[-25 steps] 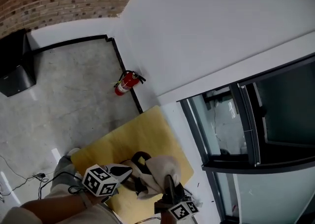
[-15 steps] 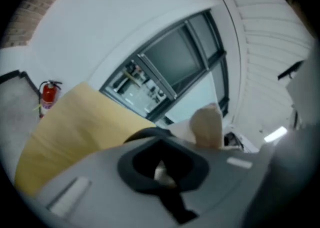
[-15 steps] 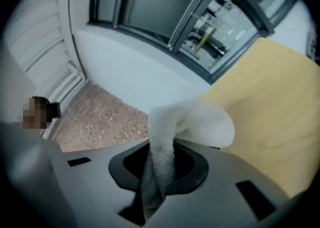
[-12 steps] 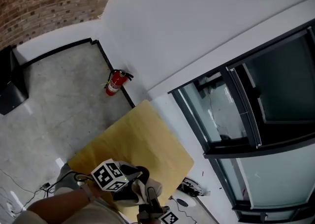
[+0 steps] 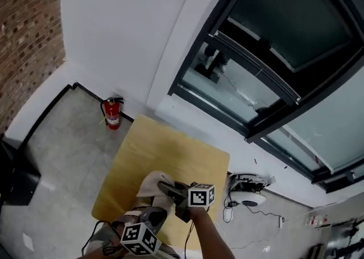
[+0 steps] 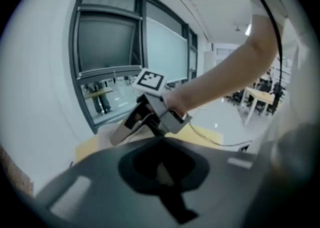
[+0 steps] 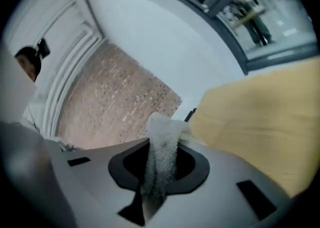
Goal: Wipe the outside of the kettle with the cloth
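Note:
In the head view a white cloth [image 5: 152, 184] lies bunched on the yellow table [image 5: 170, 149] near its front edge. My right gripper [image 5: 163, 185], with its marker cube, reaches into the cloth from the right. In the right gripper view a strip of the cloth [image 7: 162, 137] runs up out of the right gripper [image 7: 160, 148], which is shut on it. My left gripper [image 5: 154, 215] sits just below the cloth and points up at it. In the left gripper view the left gripper [image 6: 161, 164] is a dark blur facing the right gripper [image 6: 131, 122]. The cloth and grippers hide the kettle.
A red fire extinguisher [image 5: 112, 114] stands on the floor by the white wall beyond the table. Dark-framed windows [image 5: 267, 75] run along the right. Cables and a white device [image 5: 248, 190] lie on the floor right of the table. A black box [image 5: 13, 178] sits at the left.
The head view has swung round to the right. My right gripper has come up and left over the table with the cloth. My left gripper has dropped toward the bottom edge.

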Action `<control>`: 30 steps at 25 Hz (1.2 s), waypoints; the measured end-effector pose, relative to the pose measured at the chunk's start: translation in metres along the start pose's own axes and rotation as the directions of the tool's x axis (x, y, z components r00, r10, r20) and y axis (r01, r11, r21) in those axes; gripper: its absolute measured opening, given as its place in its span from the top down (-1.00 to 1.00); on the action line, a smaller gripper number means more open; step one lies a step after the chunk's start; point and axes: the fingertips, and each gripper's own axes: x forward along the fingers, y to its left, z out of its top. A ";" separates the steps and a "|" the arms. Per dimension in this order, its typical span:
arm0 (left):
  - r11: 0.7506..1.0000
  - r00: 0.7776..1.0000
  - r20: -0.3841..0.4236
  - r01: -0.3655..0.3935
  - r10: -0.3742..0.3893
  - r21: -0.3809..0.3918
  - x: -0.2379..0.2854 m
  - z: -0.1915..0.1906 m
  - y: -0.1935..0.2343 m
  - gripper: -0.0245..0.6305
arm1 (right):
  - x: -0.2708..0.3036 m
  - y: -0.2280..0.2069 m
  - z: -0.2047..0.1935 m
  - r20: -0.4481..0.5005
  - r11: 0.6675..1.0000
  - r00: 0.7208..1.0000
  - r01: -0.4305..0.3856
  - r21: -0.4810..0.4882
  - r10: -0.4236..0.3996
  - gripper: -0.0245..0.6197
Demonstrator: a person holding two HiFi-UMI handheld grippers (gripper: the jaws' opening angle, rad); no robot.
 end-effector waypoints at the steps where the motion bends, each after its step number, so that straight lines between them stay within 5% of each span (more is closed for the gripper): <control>1: 1.000 1.000 0.001 -0.006 0.006 -0.012 0.001 0.001 0.001 0.93 | 0.000 -0.013 0.003 0.048 0.993 0.999 -0.019 0.120 0.013 0.73; 5: 0.998 0.999 -0.033 0.018 -0.020 -0.067 0.001 0.003 0.003 0.93 | -0.002 -0.071 -0.012 0.223 0.868 0.973 -0.067 0.492 -0.052 0.73; 8: 1.000 0.998 -0.067 -0.009 0.009 0.004 0.004 0.005 0.000 0.93 | -0.006 -0.120 -0.050 0.159 0.814 0.958 0.108 0.570 -0.238 0.73; 11: 0.999 0.997 -0.060 -0.039 0.040 0.015 0.006 0.008 0.002 0.93 | -0.021 -0.126 -0.058 0.144 0.858 0.938 0.219 0.465 -0.317 0.73; 16: 0.999 0.997 -0.072 -0.034 0.034 0.008 -0.001 0.000 0.009 0.93 | -0.071 -0.039 0.005 0.445 0.969 0.866 0.157 0.189 -0.227 0.73; 19: 0.999 0.997 -0.064 -0.037 0.038 0.015 0.003 0.001 0.008 0.93 | -0.097 -0.013 0.018 0.490 0.968 0.836 0.233 0.090 -0.247 0.73; 24: 0.999 0.999 -0.051 -0.008 0.011 0.043 0.008 0.006 0.000 0.93 | -0.135 0.016 0.011 0.569 0.959 0.778 0.273 0.074 -0.265 0.73; 30: 0.996 0.999 -0.033 0.030 -0.027 0.081 0.007 0.005 -0.005 0.93 | -0.153 0.041 -0.004 0.592 0.941 0.750 0.335 0.044 -0.295 0.73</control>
